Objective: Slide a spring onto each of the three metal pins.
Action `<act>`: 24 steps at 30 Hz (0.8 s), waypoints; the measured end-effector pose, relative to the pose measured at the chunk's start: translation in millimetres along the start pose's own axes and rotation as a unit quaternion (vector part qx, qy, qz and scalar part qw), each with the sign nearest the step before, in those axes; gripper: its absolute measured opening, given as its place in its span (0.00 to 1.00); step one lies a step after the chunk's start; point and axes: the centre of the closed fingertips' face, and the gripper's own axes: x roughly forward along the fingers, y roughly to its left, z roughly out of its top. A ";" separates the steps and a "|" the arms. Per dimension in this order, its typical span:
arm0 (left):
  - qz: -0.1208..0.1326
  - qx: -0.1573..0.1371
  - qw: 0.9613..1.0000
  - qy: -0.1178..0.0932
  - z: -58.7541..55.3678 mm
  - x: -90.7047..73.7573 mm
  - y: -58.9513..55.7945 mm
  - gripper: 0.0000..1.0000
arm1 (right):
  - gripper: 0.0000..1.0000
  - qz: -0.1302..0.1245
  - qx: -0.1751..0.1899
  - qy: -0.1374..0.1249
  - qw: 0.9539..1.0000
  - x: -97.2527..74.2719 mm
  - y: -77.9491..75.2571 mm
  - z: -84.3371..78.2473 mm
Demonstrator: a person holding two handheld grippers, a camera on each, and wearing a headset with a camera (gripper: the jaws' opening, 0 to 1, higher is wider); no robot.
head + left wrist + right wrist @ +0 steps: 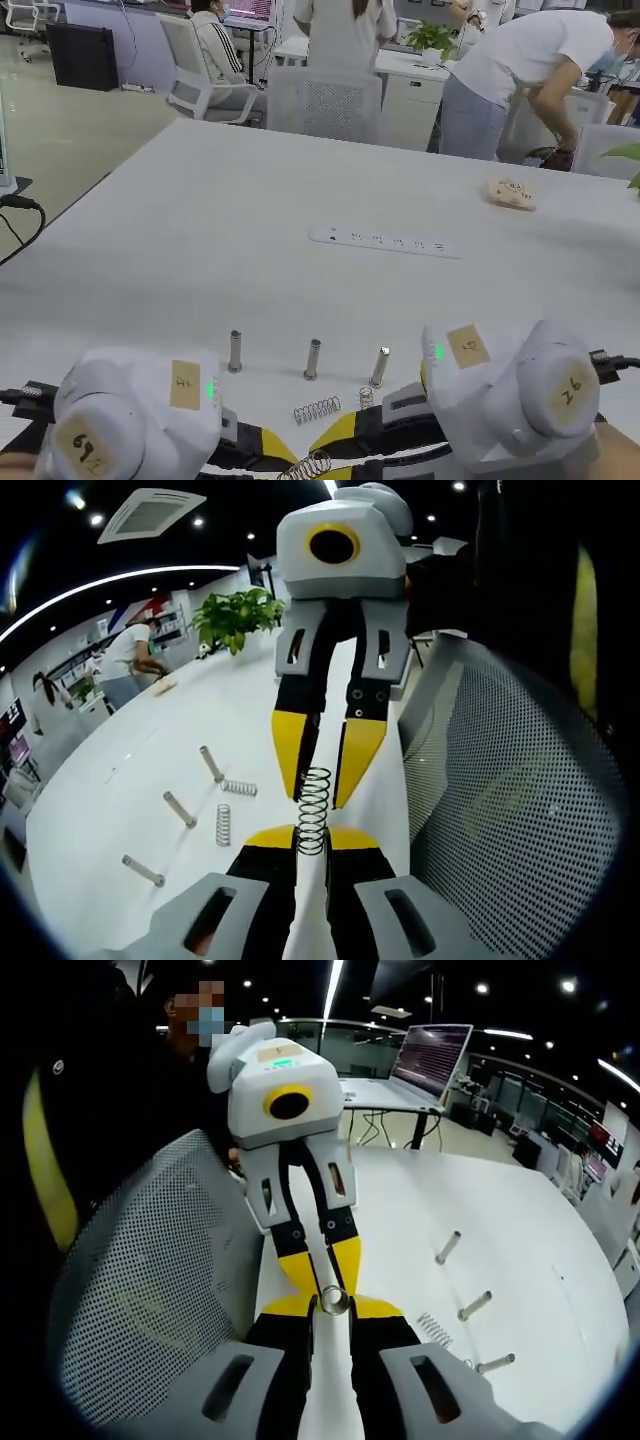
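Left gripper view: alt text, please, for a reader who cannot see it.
The left gripper and the right gripper meet tip to tip, both clamped on one spring. To the left, three bare metal pins stand on the white table with two loose springs beside them.

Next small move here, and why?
Probably open the left gripper and let the right gripper carry the spring to the nearest pin. Both grippers' jaws are on that one spring, and all three pins stand bare.

"26" lbl (566,392) on right hand-held gripper (338,440)
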 end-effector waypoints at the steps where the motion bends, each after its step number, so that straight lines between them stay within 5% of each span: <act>1: -0.001 0.002 1.000 0.002 -0.3 0.5 -0.6 0.02 | 0.11 0.002 -0.002 0.004 1.000 0.6 0.3 -0.8; 24: -0.005 0.006 1.000 0.012 2.8 3.0 -7.0 0.02 | 0.09 0.028 -0.032 0.045 0.998 6.6 5.8 -6.4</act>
